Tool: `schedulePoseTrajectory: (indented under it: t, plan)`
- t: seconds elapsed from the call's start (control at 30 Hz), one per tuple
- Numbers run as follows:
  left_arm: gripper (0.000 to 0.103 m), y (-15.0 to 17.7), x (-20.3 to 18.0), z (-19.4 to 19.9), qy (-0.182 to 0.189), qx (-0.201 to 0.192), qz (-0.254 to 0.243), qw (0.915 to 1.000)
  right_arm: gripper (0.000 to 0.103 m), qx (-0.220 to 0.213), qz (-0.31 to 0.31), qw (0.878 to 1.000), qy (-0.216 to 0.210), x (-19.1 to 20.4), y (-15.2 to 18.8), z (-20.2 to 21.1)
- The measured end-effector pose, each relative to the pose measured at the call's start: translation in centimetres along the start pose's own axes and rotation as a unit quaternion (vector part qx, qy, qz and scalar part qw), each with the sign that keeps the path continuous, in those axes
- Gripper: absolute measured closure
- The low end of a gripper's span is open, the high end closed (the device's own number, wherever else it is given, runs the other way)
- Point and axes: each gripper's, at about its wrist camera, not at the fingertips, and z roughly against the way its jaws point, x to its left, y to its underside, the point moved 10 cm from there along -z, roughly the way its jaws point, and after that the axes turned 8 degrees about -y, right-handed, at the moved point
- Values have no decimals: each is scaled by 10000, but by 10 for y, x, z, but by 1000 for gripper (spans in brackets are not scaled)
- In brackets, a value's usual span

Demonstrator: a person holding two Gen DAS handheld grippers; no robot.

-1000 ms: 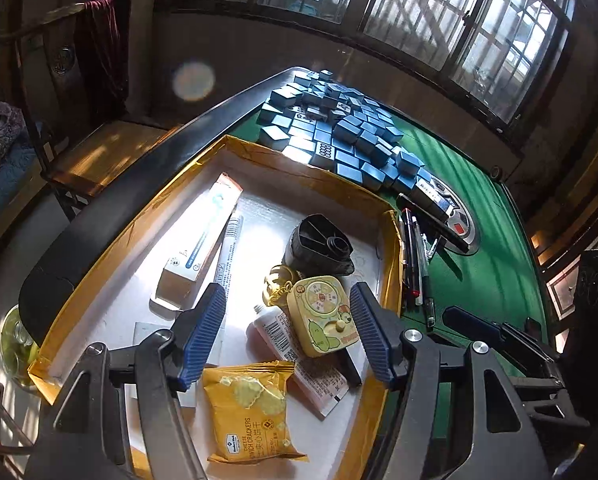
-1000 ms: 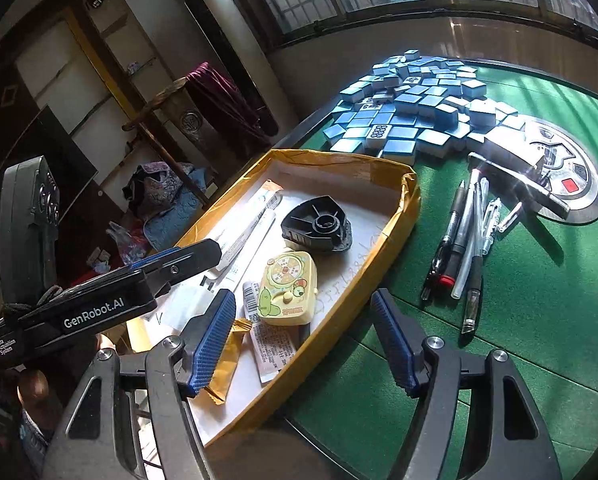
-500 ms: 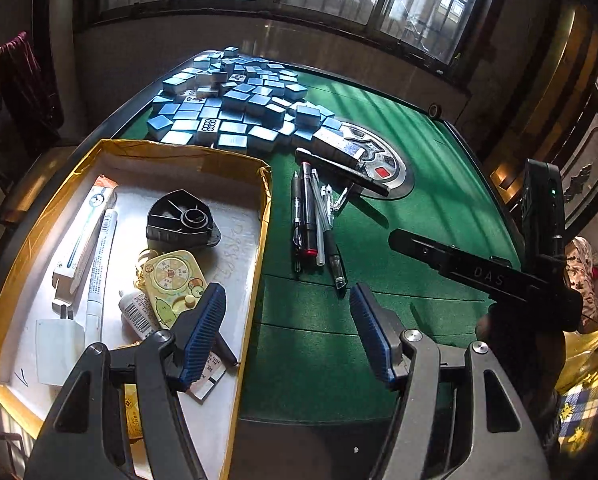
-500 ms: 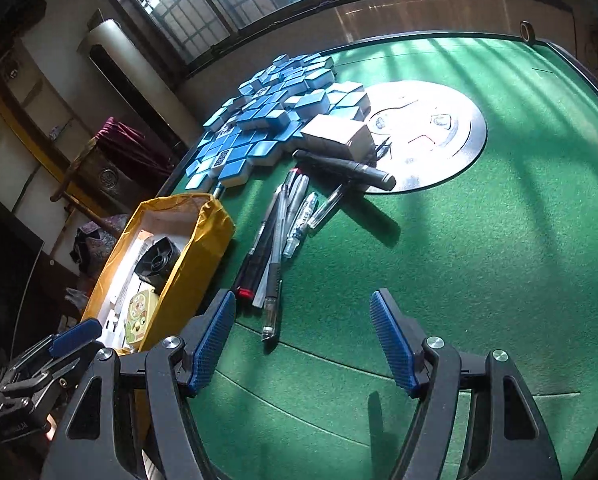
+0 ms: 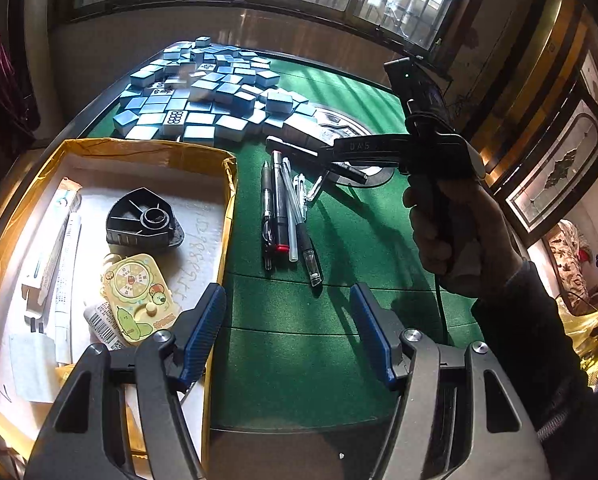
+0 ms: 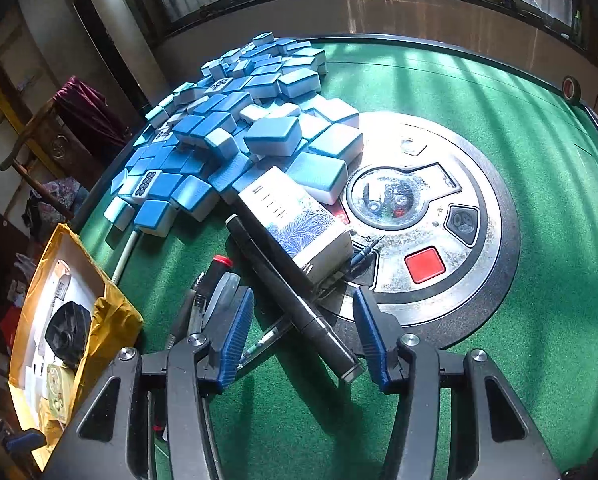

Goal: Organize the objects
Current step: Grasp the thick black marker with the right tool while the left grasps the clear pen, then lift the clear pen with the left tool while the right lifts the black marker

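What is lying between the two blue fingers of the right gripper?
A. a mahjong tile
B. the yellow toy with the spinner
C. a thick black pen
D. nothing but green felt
C: in the right wrist view the thick black pen lies slantwise between the pads of the right gripper, whose jaws are closing but do not press on it yet.

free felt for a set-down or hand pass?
Bare green felt beyond and right of the round centre console, and the near strip between yellow box and table edge. Crowded: mahjong tiles, pens, white carton.
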Motion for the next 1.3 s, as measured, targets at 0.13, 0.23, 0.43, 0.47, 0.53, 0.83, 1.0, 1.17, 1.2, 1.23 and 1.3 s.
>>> schedulePoseTrajectory:
  t: [0.13, 0.23, 0.43, 0.47, 0.53, 0.83, 1.0, 1.17, 1.2, 1.23, 1.3]
  plan:
    - [39, -3, -4, -5, 41, 92, -36, 9999, 82, 71, 19, 9999, -117, 6, 16, -1]
    - [42, -5, -12, -9, 86, 184, -71, 9998, 89, 58, -65, 9999, -144, 12, 37, 12]
    - [60, 0, -35, -34, -155, 534, -454, 9974, 89, -157, -447, 9971, -602, 7, 80, 37]
    - [62, 1, -37, -42, -231, 641, -486, 9965, 89, -225, -539, 9956, -733, 4, 84, 39]
    - [66, 3, -42, -59, -314, 878, -498, 9944, 89, -321, -647, 9932, -914, 1, 87, 41]
    - [89, -4, -49, -113, -985, 1144, -712, 9860, 90, -382, -627, 9932, -906, 4, 87, 41]
    - [93, -1, -51, -110, -1172, 1075, -923, 9829, 90, -363, -617, 9937, -859, 6, 87, 39]
    - [93, 28, -50, -90, -970, 1189, -1047, 9826, 90, -357, -621, 9937, -862, 5, 87, 38]
    - [93, 35, -50, -84, -915, 1203, -1058, 9828, 90, -357, -617, 9937, -860, 5, 87, 38]
    - [93, 39, -51, -81, -849, 1228, -1045, 9833, 90, -360, -615, 9938, -852, 5, 87, 38]
    - [93, 46, -52, -76, -787, 1269, -1026, 9835, 90, -357, -626, 9937, -861, 5, 87, 38]
